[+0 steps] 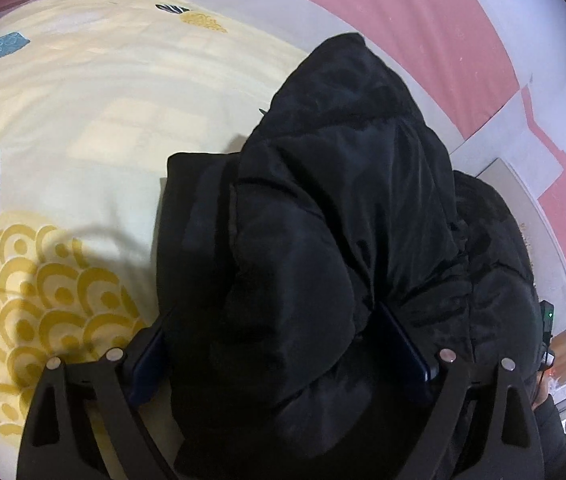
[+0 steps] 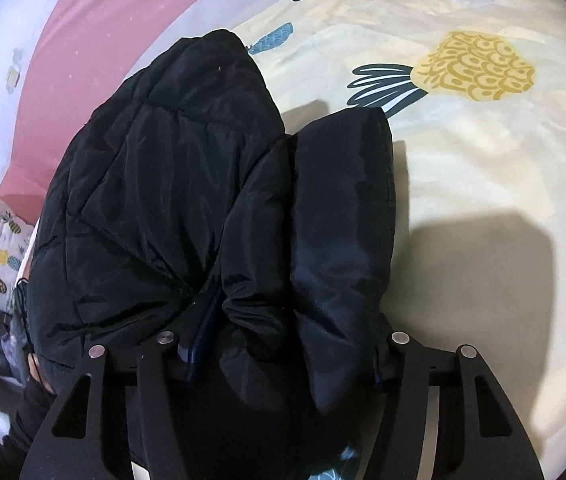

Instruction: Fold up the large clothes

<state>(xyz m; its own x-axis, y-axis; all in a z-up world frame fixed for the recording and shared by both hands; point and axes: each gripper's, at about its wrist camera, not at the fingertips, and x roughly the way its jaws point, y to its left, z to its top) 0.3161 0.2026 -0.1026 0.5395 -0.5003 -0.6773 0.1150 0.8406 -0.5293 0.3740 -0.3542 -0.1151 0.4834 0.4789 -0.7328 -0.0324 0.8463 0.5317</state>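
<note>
Black puffer jacket (image 1: 343, 208) is what we see bunched in a thick fold on the pineapple-print bedsheet (image 1: 83, 120), near the sheet's edge by the pink-and-white wall (image 1: 423, 12). Our left gripper (image 1: 283, 344) has its fingers spread wide with a bulky roll of jacket filling the gap between them, both blue pads pressed against the fabric. Our right gripper (image 2: 283, 344) is likewise wide apart, padded folds of the jacket (image 2: 211, 184) packed between its fingers. Beyond the jacket, a yellow pineapple (image 2: 479, 66) is printed on the sheet.
</note>
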